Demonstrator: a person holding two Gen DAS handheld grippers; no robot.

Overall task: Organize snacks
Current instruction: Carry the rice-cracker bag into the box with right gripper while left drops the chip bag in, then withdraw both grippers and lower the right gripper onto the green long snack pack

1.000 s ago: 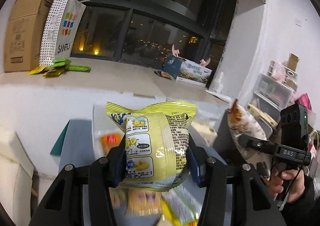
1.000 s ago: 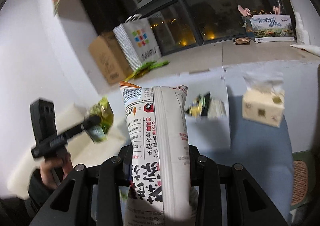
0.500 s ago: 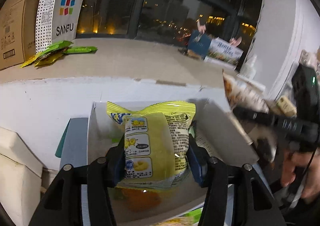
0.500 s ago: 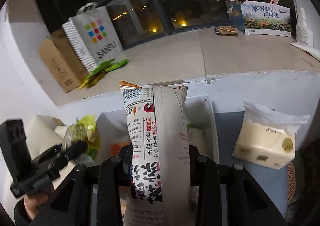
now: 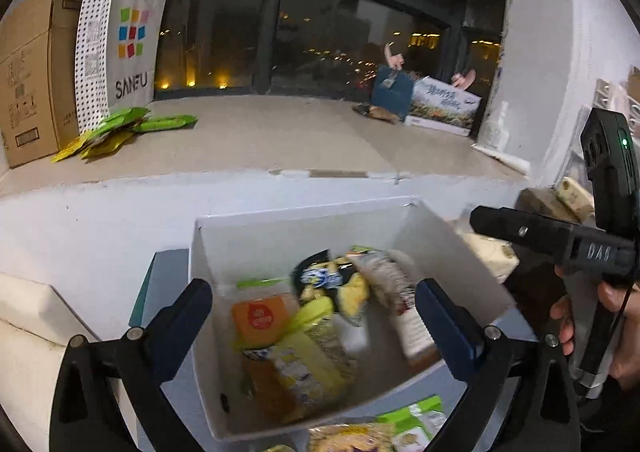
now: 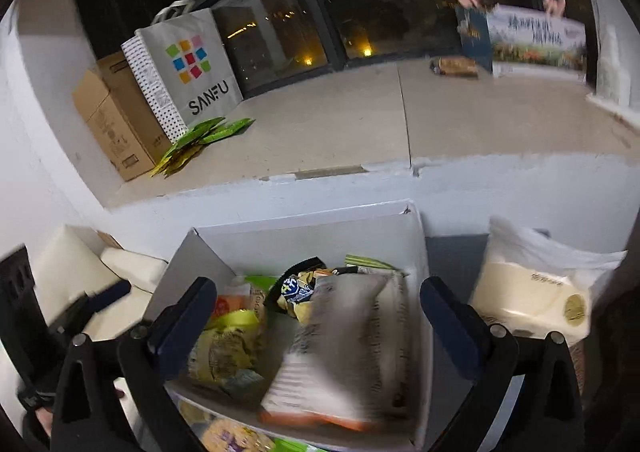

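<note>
A white open box (image 5: 304,208) holds several snack packs. My left gripper (image 5: 316,312) hovers over it, its jaws opening, nothing touching the pads. The yellow snack bag (image 5: 308,356) lies blurred in the box below them. My right gripper (image 6: 316,314) also hangs over the box (image 6: 304,220), jaws opening and pads bare. The tall white snack bag (image 6: 344,352) is blurred beneath it, lying in the box's right half beside the yellow bag (image 6: 224,344). The left wrist view shows this white bag (image 5: 400,308) and one of the right gripper's fingers (image 5: 520,230) held by a hand.
A tissue pack (image 6: 528,292) stands right of the box. More snack packs (image 5: 400,424) lie in front of it. Behind is a wide ledge (image 5: 280,140) with a SANFU paper bag (image 5: 124,48), a cardboard box (image 5: 28,68) and green packets (image 5: 120,128). A white block (image 6: 100,268) sits at left.
Both grippers moved over the white box and opened wide. The yellow bag dropped from the left one and the white bag from the right one into the box.
</note>
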